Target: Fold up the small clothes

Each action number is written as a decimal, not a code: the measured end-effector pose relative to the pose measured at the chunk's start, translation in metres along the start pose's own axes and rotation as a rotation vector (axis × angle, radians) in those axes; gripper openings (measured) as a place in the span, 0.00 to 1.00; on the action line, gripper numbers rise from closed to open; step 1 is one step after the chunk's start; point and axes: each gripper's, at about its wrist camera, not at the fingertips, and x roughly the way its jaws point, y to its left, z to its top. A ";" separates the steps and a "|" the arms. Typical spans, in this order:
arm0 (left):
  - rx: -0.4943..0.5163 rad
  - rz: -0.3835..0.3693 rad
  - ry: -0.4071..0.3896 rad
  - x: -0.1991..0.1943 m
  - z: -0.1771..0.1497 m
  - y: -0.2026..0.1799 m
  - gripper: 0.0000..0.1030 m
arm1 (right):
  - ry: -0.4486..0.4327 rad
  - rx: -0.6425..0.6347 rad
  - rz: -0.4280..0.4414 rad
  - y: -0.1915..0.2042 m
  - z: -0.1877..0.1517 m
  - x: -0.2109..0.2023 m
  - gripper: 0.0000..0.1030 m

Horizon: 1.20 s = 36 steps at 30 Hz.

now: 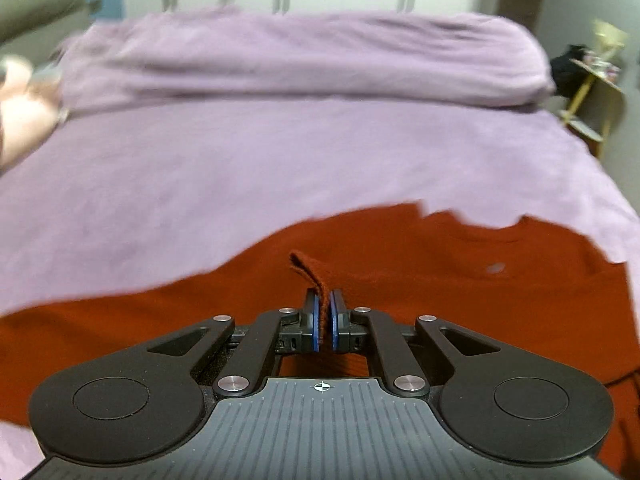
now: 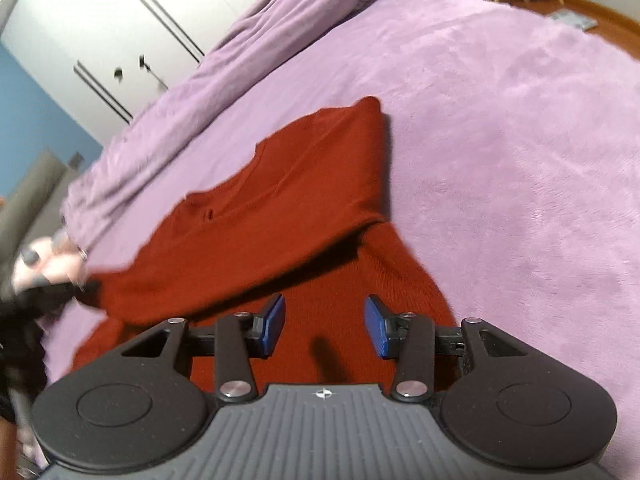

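A small rust-red knitted sweater (image 1: 400, 264) lies on a lilac bed cover (image 1: 240, 168). My left gripper (image 1: 325, 312) is shut on a pinched fold of the sweater's edge, which sticks up between the blue pads. In the right wrist view the sweater (image 2: 280, 216) is partly folded, its upper layer lifted and pulled over toward the left, where the left gripper (image 2: 86, 286) holds it in the person's hand. My right gripper (image 2: 325, 326) is open and empty, just above the sweater's lower part.
A rolled lilac duvet (image 1: 304, 56) lies across the far side of the bed. White wardrobe doors (image 2: 120, 24) stand behind it. A small wooden side table (image 1: 596, 92) stands past the bed's right edge. Wooden floor (image 2: 600, 8) shows beyond the bed.
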 end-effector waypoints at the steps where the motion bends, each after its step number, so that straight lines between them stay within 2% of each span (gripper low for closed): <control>1: -0.032 -0.036 0.035 0.008 -0.004 0.008 0.09 | -0.004 0.023 0.014 -0.001 0.002 0.003 0.42; 3: -0.084 -0.070 0.071 0.021 -0.012 0.015 0.11 | -0.016 0.056 0.033 -0.001 0.005 0.009 0.42; 5: -0.093 -0.058 0.068 0.028 -0.016 0.016 0.25 | -0.031 0.075 0.039 0.001 0.010 0.017 0.42; 7: -0.104 -0.075 0.068 0.033 -0.017 0.018 0.24 | -0.037 0.089 0.022 0.003 0.014 0.026 0.42; 8: -0.113 -0.087 0.068 0.032 -0.016 0.018 0.09 | -0.036 0.094 0.009 0.005 0.016 0.032 0.40; 10: -0.101 -0.110 0.056 0.029 -0.012 0.016 0.07 | -0.034 0.092 -0.011 0.009 0.022 0.040 0.32; 12: -0.056 -0.117 0.027 0.026 -0.008 0.006 0.07 | -0.032 0.062 -0.042 0.015 0.026 0.050 0.13; 15: 0.012 -0.093 -0.036 0.021 0.002 -0.014 0.06 | -0.033 -0.012 -0.103 0.024 0.029 0.059 0.05; 17: 0.045 -0.090 -0.111 0.013 0.008 -0.024 0.06 | -0.108 -0.086 -0.166 0.029 0.028 0.053 0.05; 18: 0.059 -0.096 -0.144 0.009 0.009 -0.028 0.07 | -0.167 -0.126 -0.228 0.032 0.027 0.048 0.05; 20: 0.092 -0.101 -0.178 0.008 0.008 -0.035 0.07 | -0.228 -0.158 -0.304 0.031 0.022 0.044 0.05; 22: 0.136 -0.067 -0.178 0.013 0.004 -0.040 0.07 | -0.196 -0.141 -0.277 0.024 0.015 0.046 0.06; 23: 0.147 -0.054 -0.152 0.019 0.002 -0.039 0.07 | -0.188 -0.156 -0.262 0.024 0.011 0.045 0.06; 25: 0.139 -0.034 -0.104 0.030 -0.003 -0.034 0.07 | -0.190 -0.225 -0.245 0.027 0.003 0.042 0.07; 27: 0.122 -0.018 -0.078 0.035 -0.006 -0.027 0.07 | -0.190 -0.215 -0.213 0.023 0.002 0.040 0.07; 31: 0.083 -0.029 -0.142 0.020 0.002 -0.019 0.07 | -0.209 -0.139 -0.117 0.020 0.007 0.032 0.07; 33: 0.110 0.002 -0.168 0.018 0.004 -0.020 0.07 | -0.192 -0.119 -0.080 0.019 0.007 0.036 0.07; 36: 0.143 0.071 -0.100 0.032 -0.001 -0.018 0.09 | -0.111 -0.108 -0.070 0.018 0.002 0.044 0.13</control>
